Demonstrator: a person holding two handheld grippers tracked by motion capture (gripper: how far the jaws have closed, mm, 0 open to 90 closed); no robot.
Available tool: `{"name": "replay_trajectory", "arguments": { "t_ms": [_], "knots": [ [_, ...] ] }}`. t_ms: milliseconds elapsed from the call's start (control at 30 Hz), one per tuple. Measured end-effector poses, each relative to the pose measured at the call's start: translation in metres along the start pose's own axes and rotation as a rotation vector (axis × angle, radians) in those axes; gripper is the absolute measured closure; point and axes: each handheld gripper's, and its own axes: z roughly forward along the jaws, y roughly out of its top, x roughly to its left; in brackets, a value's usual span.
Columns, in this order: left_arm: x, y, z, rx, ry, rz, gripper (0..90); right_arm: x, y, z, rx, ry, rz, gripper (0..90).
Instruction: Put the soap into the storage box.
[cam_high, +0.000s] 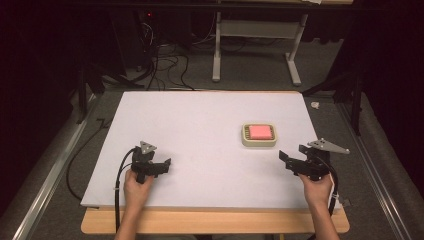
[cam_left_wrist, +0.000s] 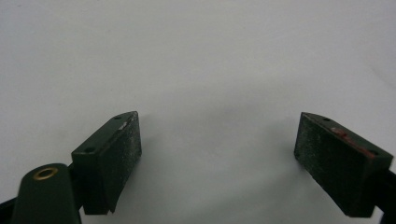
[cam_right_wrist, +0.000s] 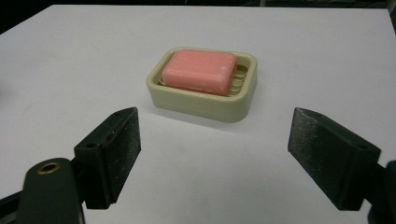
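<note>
1. Right of the dish (cam_high: 259, 135), your right gripper (cam_high: 291, 160) sits near it, jaws apart and empty, aimed its way.
2. Well left of the dish, your left gripper (cam_high: 161, 165) hangs spread over bare board (cam_high: 200, 115).
3. Risk: a jaw clipping the rim could shove the dish aside.
4. Dish holds one pink soap (cam_right_wrist: 200, 71), lying flat on its ribs.

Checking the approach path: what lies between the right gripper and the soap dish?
Nothing: bare white table between the right gripper and soap dish, seen in the right gripper view.
</note>
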Motion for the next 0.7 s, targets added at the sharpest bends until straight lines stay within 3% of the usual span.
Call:
{"name": "replay_trajectory", "arguments": {
  "t_ms": [467,700],
  "knots": [
    [0.000,0.000,0.000,0.000,0.000,-0.001,15.4,0.006,-0.019,0.003,0.014,0.030,0.010,18.4],
    [0.000,0.000,0.000,0.000,0.000,-0.001,15.4,0.013,-0.027,0.010,0.032,0.047,-0.012,19.4]
  ]
}}
